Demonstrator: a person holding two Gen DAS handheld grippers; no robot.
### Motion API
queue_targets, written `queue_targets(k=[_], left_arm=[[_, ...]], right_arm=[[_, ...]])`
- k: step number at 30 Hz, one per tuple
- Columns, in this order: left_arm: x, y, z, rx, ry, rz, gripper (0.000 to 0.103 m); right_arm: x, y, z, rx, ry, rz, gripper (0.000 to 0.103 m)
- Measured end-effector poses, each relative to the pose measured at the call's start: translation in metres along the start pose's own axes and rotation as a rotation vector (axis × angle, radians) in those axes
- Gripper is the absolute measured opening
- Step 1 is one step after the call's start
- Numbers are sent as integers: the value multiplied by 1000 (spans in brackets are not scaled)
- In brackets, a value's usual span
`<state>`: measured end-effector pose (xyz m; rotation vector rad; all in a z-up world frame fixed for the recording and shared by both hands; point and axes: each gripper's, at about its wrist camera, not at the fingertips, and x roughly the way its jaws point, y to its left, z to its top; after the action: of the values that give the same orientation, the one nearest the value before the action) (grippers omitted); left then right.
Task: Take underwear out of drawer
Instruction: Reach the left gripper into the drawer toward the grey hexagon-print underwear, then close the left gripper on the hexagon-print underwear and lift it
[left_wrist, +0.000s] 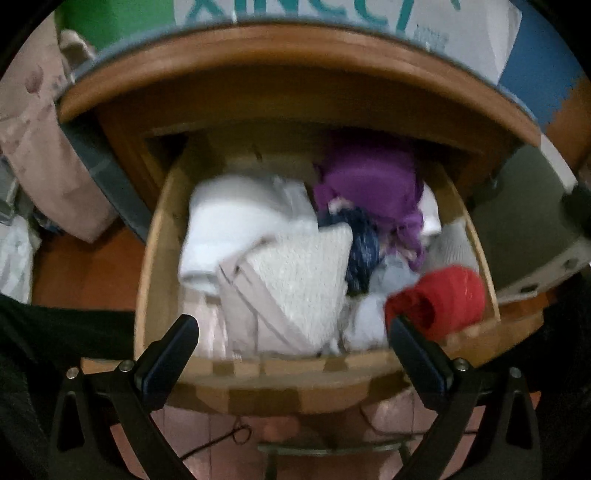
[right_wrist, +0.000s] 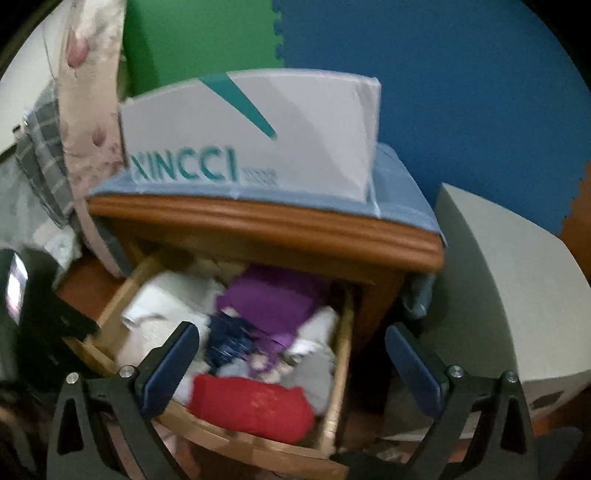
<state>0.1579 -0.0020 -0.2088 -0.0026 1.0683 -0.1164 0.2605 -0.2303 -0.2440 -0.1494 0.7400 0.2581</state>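
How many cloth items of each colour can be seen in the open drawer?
Blur hides some boundaries, so these are clearly separable pieces only.
Red bundled cloth: 1
Purple garment: 1
Dark blue patterned cloth: 1
White folded textiles: at least 2
Total: at least 5

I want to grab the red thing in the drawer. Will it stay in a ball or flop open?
The red garment looks like soft, bunched cloth, so it would probably unfold and dangle. It seems light. Lying on top near the drawer front, it should lift free easily.

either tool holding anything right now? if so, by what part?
Nothing held. Left tool and right tool are both open and empty above the open drawer; clothes lie untouched inside.
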Motion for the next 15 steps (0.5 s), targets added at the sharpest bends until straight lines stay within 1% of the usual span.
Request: queue_targets(k=[2,3,5,6,8,10,11,12,14,15], left_arm=[[2,-1,14,-6,-41,22,102],[7,-3,20,-1,-32,36,102],[26,-1,28,7,36,43,102],[34,-5,28,3,56,45,102],[49,-5,31,0,71,68,102],[77,-5,55,-1,81,90,102],[87,0,57,2,93,97,102],[101,1,67,5,119,107,102],[123,11,76,0,167,96,102],[136,13,81,-4,196,93,96]], right_arm=[[7,-8,-1,26,31,-20,103],[11,-15,-2,58,52,-11,103],[14,-25,-6,91,72,-7,103],[13,-29,-9,105,75,-9,103],[10,-34,-11,121,64,-1,103],[6,-35,-12,125,50,6,103],[6,-34,-12,120,50,7,103],[7,-32,-12,116,54,9,103],[9,-28,-12,96,63,14,103],[9,-26,-11,88,63,16,103]])
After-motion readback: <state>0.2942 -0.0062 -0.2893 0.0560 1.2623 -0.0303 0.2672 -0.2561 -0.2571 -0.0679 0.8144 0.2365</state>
